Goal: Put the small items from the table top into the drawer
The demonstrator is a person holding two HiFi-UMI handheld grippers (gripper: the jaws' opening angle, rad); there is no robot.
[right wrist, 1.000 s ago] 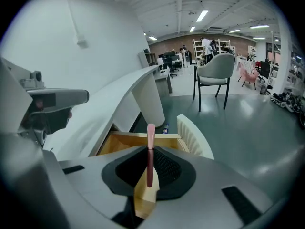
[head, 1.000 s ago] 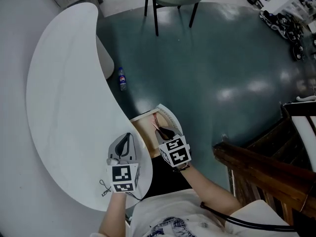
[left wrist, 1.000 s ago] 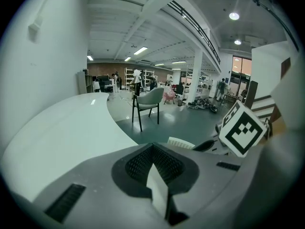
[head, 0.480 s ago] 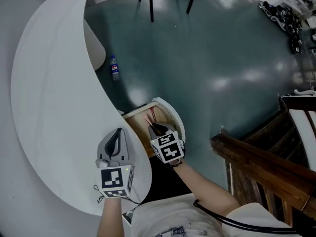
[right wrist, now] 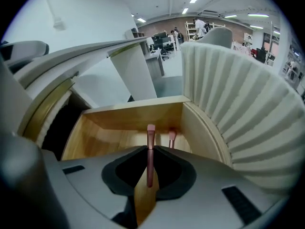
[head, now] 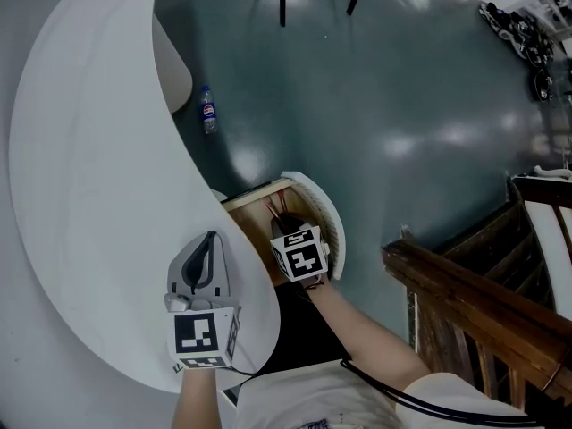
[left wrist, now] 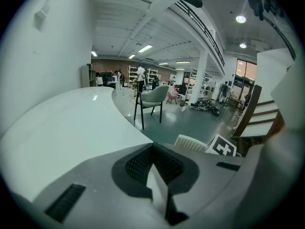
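Inspector: Table (head: 89,195) first. Any change?

Clerk: None noted. It lies under and to the left of the left claw (head: 211,244). That claw's jaws are pressed together on nothing, and it has kept roughly its place.

Inspector: Drawer?

Clerk: Drawer (right wrist: 133,111) stands pulled out, directly below and ahead of the right claw (head: 286,231). That claw has come down over the last second and now sits close over the open mouth.

Inspector: Load?

Clerk: Its jaws are pinching a pink brush (right wrist: 151,132). The handle is between the pads and the head pokes past the tips toward the drawer's far wall. The grip looks the same as before the descent.

Inspector: Contents?

Clerk: A second brush (right wrist: 172,137) already lies on the wooden floor, just right of the held one and beyond the tips. In my judgement placement is near, with little left for this item but lowering and release.
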